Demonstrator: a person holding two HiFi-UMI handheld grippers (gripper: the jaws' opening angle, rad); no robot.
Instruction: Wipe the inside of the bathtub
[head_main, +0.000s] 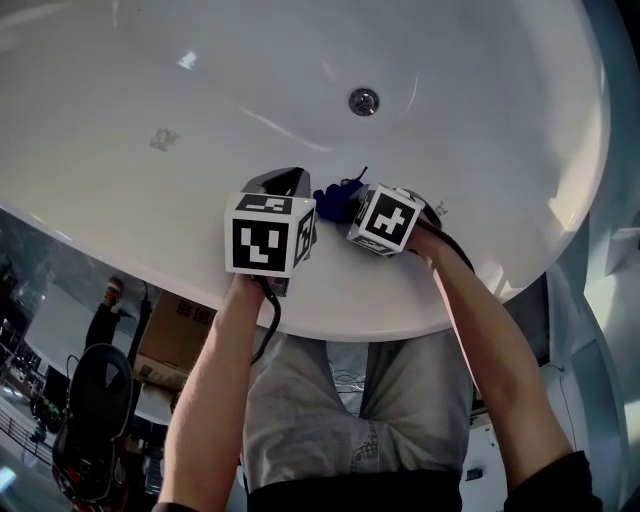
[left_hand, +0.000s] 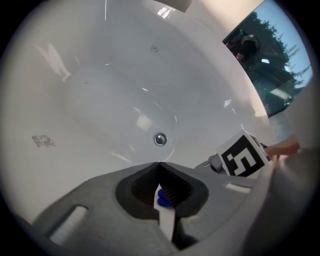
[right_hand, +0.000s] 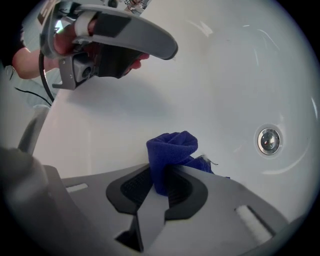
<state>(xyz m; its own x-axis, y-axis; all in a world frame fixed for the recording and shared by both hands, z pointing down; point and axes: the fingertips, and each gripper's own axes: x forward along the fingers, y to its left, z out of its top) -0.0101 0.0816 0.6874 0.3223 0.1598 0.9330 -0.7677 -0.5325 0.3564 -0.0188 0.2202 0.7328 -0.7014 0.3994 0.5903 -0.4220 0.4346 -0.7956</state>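
Two tools over white bathtub (head_main: 200, 100): right gripper (right_hand: 167, 175) clamps bunched blue cloth (right_hand: 172, 147); left gripper (left_hand: 160, 164) jaws pressed together.

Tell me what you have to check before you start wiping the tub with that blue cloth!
1. Cloth held tight: ok. The right gripper is shut on the blue cloth.
2. Cloth touching the bathtub: cannot tell. It sits close to the near wall, but contact does not show.
3. Left gripper out of the way: probably not ok. Its jaws are together and it sits close beside the right one.
4. Nothing loose inside the tub: ok. Only the drain shows.
5. A spot to aim for: ok. A grey mark shows on the wall to the left.
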